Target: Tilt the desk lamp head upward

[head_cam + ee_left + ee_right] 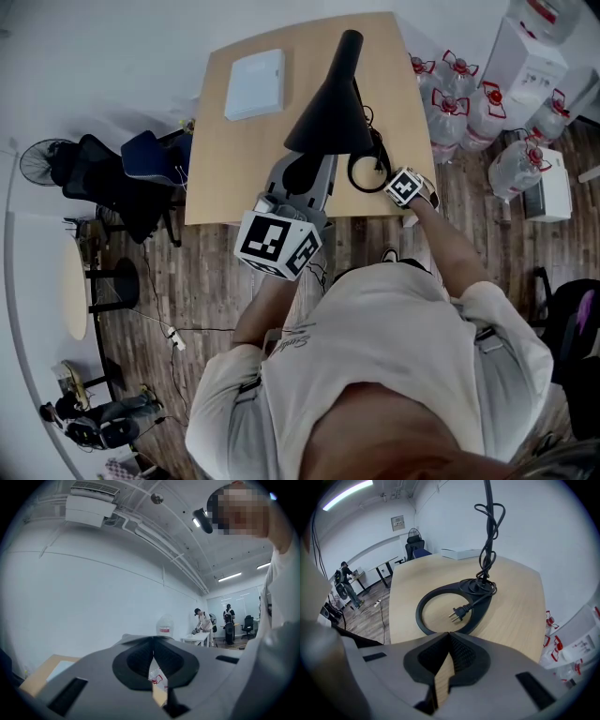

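Note:
The black desk lamp stands on the wooden desk (220, 159); its cone-shaped head (328, 108) hangs over the desk's near half. The ring-shaped base (367, 174) (440, 603) lies at the near right, with the loose plug (458, 613) inside the ring and the cord (488, 541) bundled up the stem. My left gripper (302, 183) (153, 641) is raised just below the head on the near side, jaws shut on nothing, pointing at the wall; the lamp does not show in its view. My right gripper (394, 180) (449, 633) hovers at the base's near edge, shut and empty.
A flat white box (255, 82) (461, 553) lies on the desk's far left. Several water bottles (461, 105) stand on the floor to the right. Office chairs (122, 169), a fan (37, 159) and a round table (75, 286) are at the left. People stand far off.

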Action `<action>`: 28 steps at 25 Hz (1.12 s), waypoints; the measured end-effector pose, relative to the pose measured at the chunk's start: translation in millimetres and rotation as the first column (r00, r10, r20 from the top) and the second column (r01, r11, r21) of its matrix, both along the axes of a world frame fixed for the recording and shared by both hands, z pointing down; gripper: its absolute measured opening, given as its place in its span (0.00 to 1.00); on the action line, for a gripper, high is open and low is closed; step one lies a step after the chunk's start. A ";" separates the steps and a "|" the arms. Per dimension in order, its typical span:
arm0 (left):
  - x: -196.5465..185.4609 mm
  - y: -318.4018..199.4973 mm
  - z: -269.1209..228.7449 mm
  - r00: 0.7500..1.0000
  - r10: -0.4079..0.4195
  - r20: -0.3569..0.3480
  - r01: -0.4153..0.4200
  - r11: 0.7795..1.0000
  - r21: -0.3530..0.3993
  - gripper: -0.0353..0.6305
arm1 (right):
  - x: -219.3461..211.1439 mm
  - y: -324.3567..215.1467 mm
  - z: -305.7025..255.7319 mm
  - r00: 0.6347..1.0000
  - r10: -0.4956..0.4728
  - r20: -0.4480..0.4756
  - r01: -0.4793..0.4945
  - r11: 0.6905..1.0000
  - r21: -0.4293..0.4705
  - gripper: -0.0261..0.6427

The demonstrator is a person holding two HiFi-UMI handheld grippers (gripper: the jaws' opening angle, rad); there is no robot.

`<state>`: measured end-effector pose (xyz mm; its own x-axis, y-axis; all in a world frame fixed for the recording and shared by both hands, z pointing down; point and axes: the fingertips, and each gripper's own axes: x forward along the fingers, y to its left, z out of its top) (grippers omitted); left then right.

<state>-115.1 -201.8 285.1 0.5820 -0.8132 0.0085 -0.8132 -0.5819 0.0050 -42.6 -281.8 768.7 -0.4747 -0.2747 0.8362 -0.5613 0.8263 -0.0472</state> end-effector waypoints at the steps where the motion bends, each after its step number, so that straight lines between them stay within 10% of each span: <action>1: -0.1 -0.2 -2.9 1.000 0.002 0.001 -0.002 1.000 0.005 0.08 | 1.0 -0.2 1.3 1.000 0.010 0.007 -0.010 1.000 -0.013 0.03; 28: -1.1 -2.0 -55.9 0.993 0.071 0.093 -0.081 0.990 0.113 0.08 | 0.7 -1.8 1.6 0.998 0.058 -0.035 -0.059 0.998 -0.034 0.03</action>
